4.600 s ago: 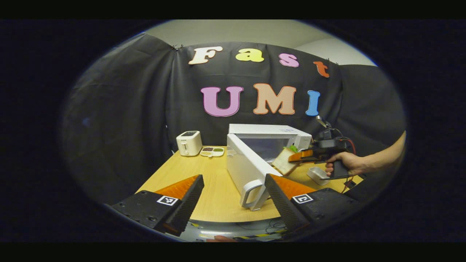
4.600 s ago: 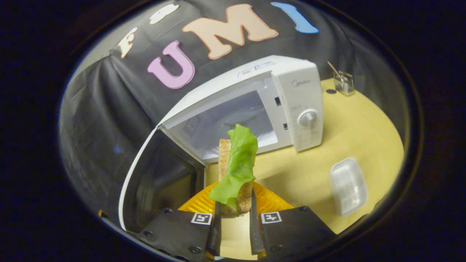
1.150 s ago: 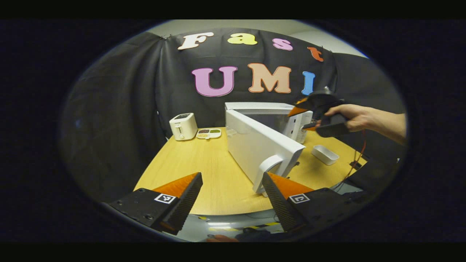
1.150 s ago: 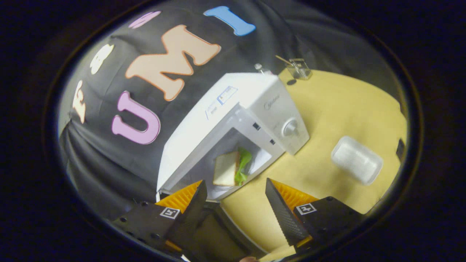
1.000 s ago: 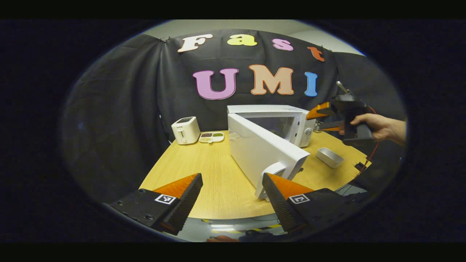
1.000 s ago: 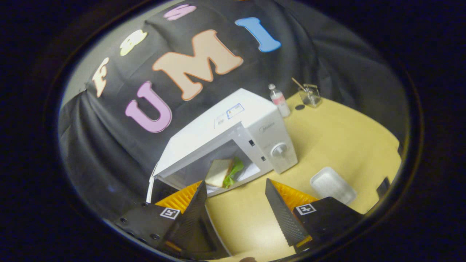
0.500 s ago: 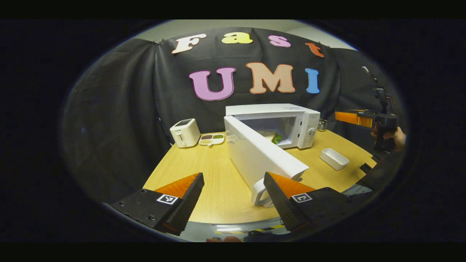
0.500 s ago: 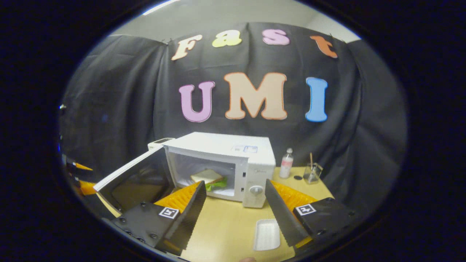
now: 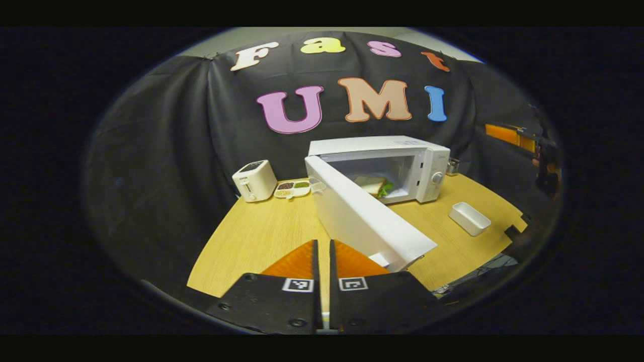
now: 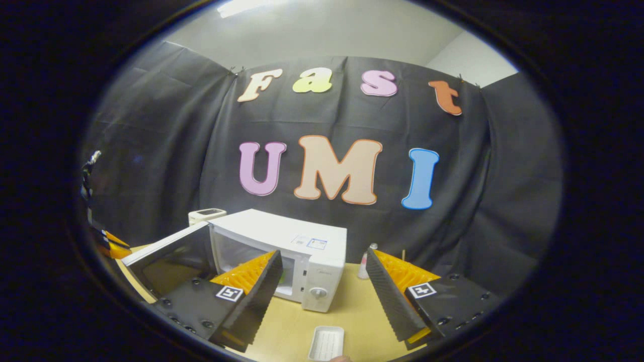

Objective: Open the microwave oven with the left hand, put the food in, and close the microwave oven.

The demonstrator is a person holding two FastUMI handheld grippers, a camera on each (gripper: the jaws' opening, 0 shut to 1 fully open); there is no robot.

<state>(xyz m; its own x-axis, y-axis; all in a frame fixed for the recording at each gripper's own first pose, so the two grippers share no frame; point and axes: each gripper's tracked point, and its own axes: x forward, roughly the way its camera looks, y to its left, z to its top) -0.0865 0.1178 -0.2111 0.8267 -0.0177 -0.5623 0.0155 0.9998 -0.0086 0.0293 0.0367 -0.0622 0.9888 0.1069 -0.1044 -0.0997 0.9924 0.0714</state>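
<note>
in the left gripper view, the left gripper (image 9: 322, 281) is seen nearly closed on nothing, at the bench (image 9: 251, 241) front edge beside the microwave door (image 9: 367, 221); the sandwich (image 9: 372, 185) is seen inside the microwave (image 9: 427, 156). in the right gripper view, the right gripper (image 10: 322, 286) is held wide apart, raised before the microwave (image 10: 322, 246).

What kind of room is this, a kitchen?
Probably a mock kitchen in a staged booth: a microwave with a sandwich inside and a toaster stand on a wooden table before black cloth.
</note>
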